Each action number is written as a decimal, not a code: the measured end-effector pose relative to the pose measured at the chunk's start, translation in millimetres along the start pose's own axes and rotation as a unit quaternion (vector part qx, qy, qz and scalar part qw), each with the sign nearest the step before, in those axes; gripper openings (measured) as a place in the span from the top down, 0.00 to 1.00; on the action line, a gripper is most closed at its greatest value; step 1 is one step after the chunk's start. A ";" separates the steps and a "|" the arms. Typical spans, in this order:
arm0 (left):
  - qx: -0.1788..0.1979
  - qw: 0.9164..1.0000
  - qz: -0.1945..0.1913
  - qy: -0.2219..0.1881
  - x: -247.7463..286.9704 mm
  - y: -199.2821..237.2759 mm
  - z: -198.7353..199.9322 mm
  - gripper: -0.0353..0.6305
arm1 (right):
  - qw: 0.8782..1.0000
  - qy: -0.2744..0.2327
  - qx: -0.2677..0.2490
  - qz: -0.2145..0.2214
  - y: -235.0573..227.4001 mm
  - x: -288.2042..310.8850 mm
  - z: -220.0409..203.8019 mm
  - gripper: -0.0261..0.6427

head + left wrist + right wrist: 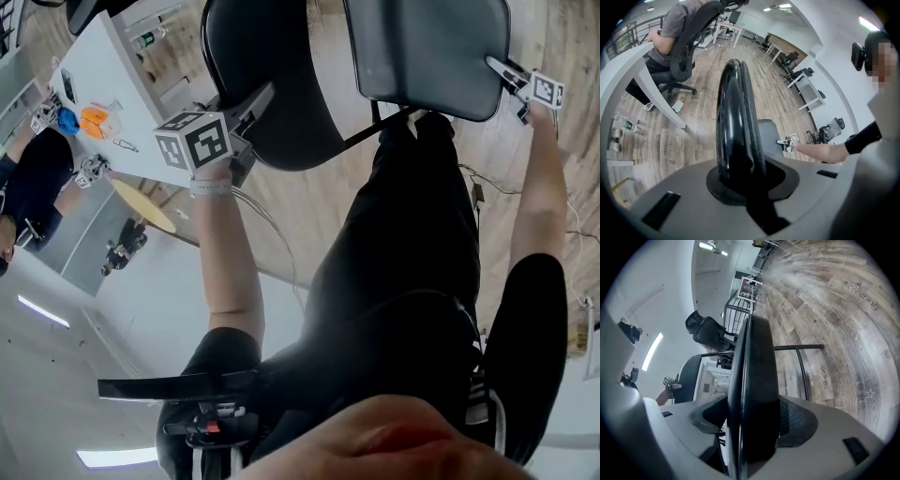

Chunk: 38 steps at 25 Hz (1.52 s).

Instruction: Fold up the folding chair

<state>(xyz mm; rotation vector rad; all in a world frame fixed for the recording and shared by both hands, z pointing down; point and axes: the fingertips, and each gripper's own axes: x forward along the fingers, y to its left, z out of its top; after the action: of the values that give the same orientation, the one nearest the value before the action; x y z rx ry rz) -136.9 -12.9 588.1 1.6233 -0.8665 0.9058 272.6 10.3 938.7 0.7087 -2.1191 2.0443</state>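
Left claw (pixel 249 107) was clamped narrow on the rim of the black back (pixel 281 84) of the folding chair (pixel 373 129), and the rim ran straight up between its jaws in the left gripper view. Right claw (pixel 506 73) stood wide, with the edge of the grey seat (pixel 427 52) between its jaws. I could not see the pads pressing on it, so I judged it not yet gripping. The chair stood on the wooden floor (pixel 281 211) right in front of the person's legs (pixel 412 234), with the back to the left and the seat to the right in the head view.

The step in hand looked like taking hold of the seat so it could be swung toward the back. To do it well, the right claw needed to close squarely on the seat edge before any lift, deep enough not to slip off the rounded corner. The left claw's job was to hold the back steady as an anchor. The seat should then turn about its hinge in an arc rather than be dragged, with the legs clear of the closing gap.
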 end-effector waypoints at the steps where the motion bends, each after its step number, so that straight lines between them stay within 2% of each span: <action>1: -0.003 1.000 0.000 0.002 -0.1 0.0 0.0 0.87 | 1.000 -0.006 0.018 0.016 5.1 1.9 -0.7 0.49; 3: -0.008 1.000 0.000 0.004 -0.8 0.1 -0.6 0.87 | 0.998 -0.012 0.051 0.036 13.2 3.9 -3.0 0.50; 7: -0.013 1.000 0.005 0.003 -8.2 -1.5 -3.0 0.87 | 1.000 0.005 0.001 0.022 10.7 1.9 -1.2 0.52; 9: -0.009 1.000 0.010 0.005 -13.4 -5.5 -2.1 0.87 | 1.000 0.012 0.014 0.024 16.9 1.6 -4.5 0.53; 12: 0.002 1.000 0.024 0.005 -21.3 -12.8 3.3 0.87 | 0.995 0.005 0.061 0.083 53.5 7.3 -4.2 0.54; 13: 0.004 1.000 0.030 0.005 -25.0 -15.5 4.8 0.87 | 0.995 0.005 0.051 0.084 59.0 7.3 -3.3 0.55; 15: 0.003 0.999 0.035 0.009 -32.0 -21.4 4.0 0.87 | 0.999 0.015 0.025 0.044 57.6 1.5 -5.2 0.56; 16: 0.004 0.999 0.035 0.013 -35.0 -25.0 3.4 0.87 | 0.999 0.019 0.026 0.038 63.1 -0.2 -6.7 0.57; 17: 0.005 0.999 0.037 0.017 -38.1 -28.9 3.6 0.87 | 0.998 0.020 0.028 0.050 74.4 0.0 -7.3 0.58; 20: 0.012 0.998 0.047 0.027 -47.2 -36.8 4.6 0.87 | 0.990 0.015 0.035 0.136 123.1 8.4 -5.2 0.58; 24: 0.016 0.998 0.055 0.027 -65.1 -27.1 6.1 0.87 | 0.981 0.040 0.028 0.189 176.8 25.9 -6.0 0.62; 27: 0.022 0.998 0.063 0.022 -84.4 -20.9 9.7 0.87 | 0.977 0.066 0.016 0.204 212.4 33.6 -9.2 0.66; 29: 0.025 0.997 0.068 0.018 -98.3 -20.8 13.1 0.87 | 0.975 0.080 -0.016 0.208 235.8 33.8 -8.8 0.70; 31: 0.025 0.997 0.070 0.012 -112.4 -15.5 14.5 0.87 | 0.968 0.090 -0.032 0.233 266.7 39.6 -9.8 0.73; 34: 0.030 0.997 0.071 0.006 -131.4 10.4 11.6 0.87 | 0.959 0.087 -0.036 0.269 311.7 69.6 -16.8 0.76; 38: 0.042 0.997 0.071 0.002 -154.5 40.6 12.0 0.87 | 0.952 0.068 -0.036 0.295 366.9 114.8 -22.4 0.81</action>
<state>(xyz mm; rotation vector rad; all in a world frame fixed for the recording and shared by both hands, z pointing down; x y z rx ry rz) -241.1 -17.8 466.6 1.6462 -0.9613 1.0561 18.1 -3.2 650.0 -0.1048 -2.5164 2.1633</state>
